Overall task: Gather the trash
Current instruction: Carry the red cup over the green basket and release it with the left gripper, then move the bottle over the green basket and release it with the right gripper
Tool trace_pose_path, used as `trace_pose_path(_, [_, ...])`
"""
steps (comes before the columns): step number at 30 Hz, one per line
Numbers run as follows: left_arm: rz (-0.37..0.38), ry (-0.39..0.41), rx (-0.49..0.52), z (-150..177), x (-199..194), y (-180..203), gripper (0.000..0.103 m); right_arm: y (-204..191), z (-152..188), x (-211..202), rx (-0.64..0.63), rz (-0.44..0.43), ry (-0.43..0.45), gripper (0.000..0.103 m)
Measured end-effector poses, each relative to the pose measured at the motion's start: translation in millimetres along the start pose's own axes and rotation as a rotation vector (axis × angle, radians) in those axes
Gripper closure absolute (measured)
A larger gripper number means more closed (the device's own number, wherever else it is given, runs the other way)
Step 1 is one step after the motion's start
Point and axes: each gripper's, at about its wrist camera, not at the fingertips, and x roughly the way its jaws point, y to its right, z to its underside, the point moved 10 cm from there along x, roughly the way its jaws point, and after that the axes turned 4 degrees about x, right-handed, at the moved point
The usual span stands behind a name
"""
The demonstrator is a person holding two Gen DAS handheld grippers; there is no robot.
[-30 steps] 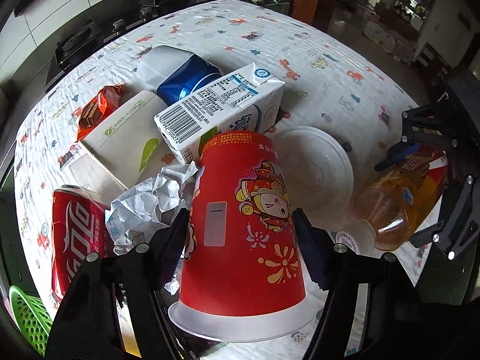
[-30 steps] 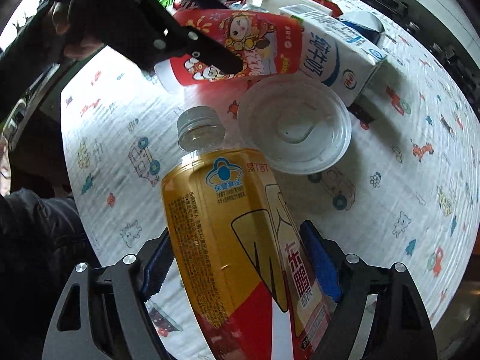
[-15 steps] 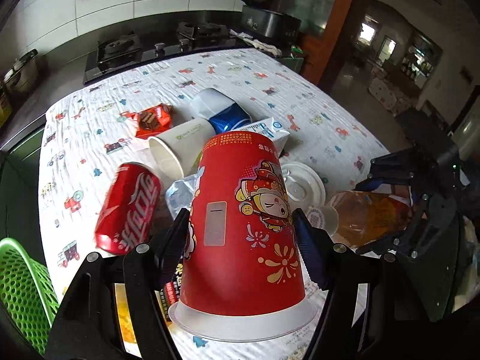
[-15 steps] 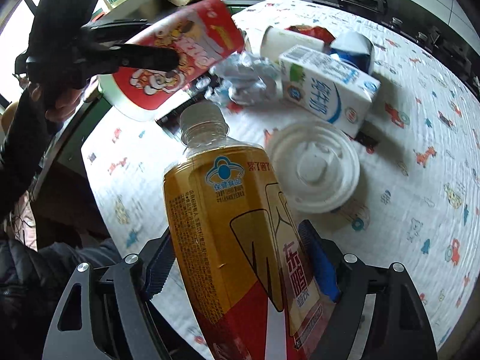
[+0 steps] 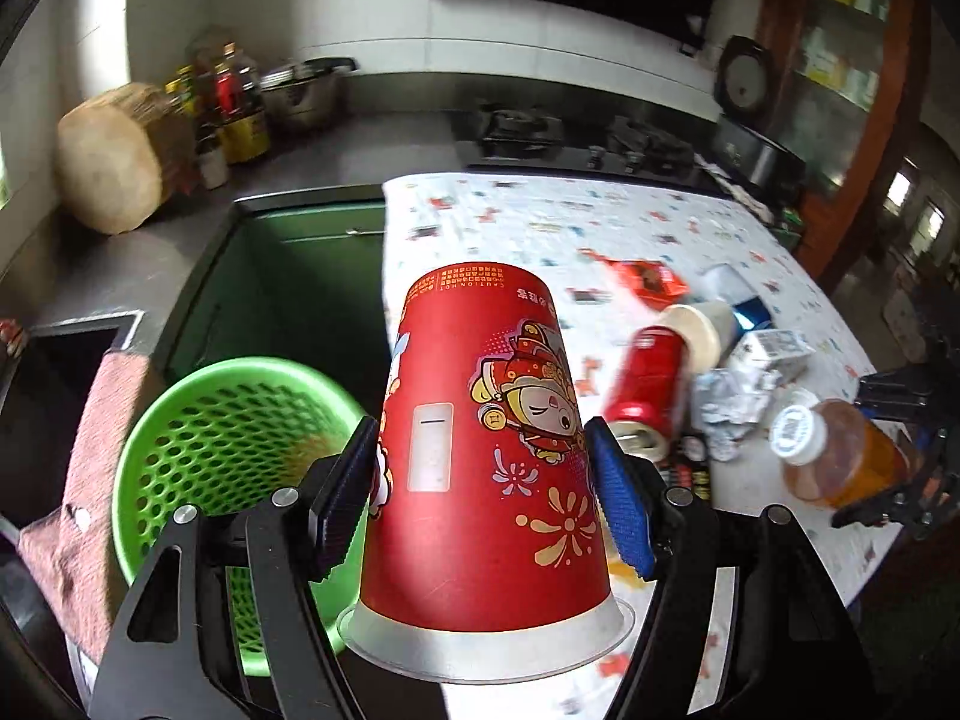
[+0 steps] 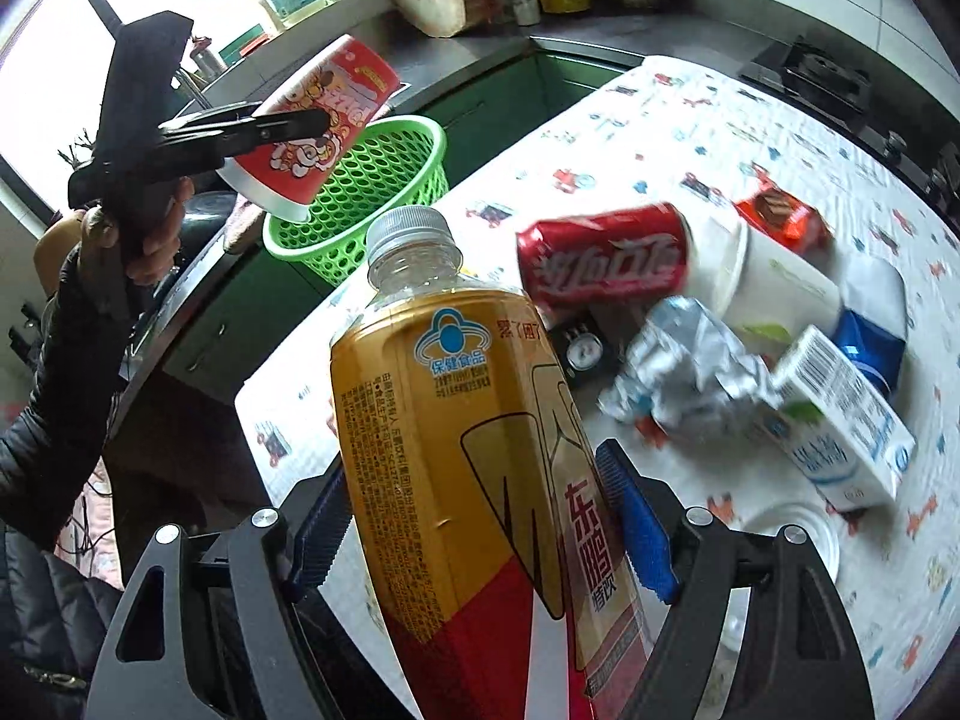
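My left gripper [image 5: 480, 492] is shut on a red paper cup [image 5: 480, 420], held in the air beside and above the green basket [image 5: 222, 420]. In the right wrist view the cup [image 6: 318, 126] hangs over the basket [image 6: 372, 180]. My right gripper [image 6: 474, 528] is shut on an amber drink bottle [image 6: 456, 450] with a clear cap, held above the table's near edge. The bottle also shows in the left wrist view [image 5: 840, 450].
On the patterned tablecloth [image 6: 690, 120] lie a red cola can [image 6: 606, 255], a white paper cup [image 6: 774, 288], crumpled foil [image 6: 684, 372], a milk carton [image 6: 840, 420], a blue-white packet [image 6: 870, 324], a red snack wrapper [image 6: 780, 213] and a white lid [image 6: 780, 534]. A dark counter and green cabinet stand behind the basket.
My left gripper has lifted the red cup off the table and swung it left to the green basket. My right gripper has raised the bottle and drawn back toward the table's edge.
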Motion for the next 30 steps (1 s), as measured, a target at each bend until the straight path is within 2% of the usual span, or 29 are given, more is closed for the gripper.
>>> trace_pose_path(3, [-0.070, -0.047, -0.079, 13, 16, -53, 0.035, -21, -34, 18, -0.007, -0.035, 0.003, 0.028])
trace_pose_path(7, [-0.111, -0.143, -0.171, 38, 52, -110, 0.035, -40, -75, 42, 0.008, -0.071, 0.011, 0.028])
trace_pose_path(11, [-0.127, -0.289, -0.215, 66, 101, -140, 0.035, -51, -108, 60, 0.026, -0.100, 0.018, 0.028])
trace_pose_path(16, [-0.134, -0.425, -0.270, 97, 152, -163, 0.035, -55, -131, 73, 0.036, -0.115, 0.019, 0.028])
trace_pose_path(21, [-0.097, -0.463, -0.329, 109, 172, -166, 0.033, -51, -143, 85, 0.049, -0.112, 0.011, 0.028])
trace_pose_path(30, [-0.076, -0.386, -0.335, 101, 153, -173, 0.030, -64, -173, 106, 0.057, -0.128, 0.022, 0.028])
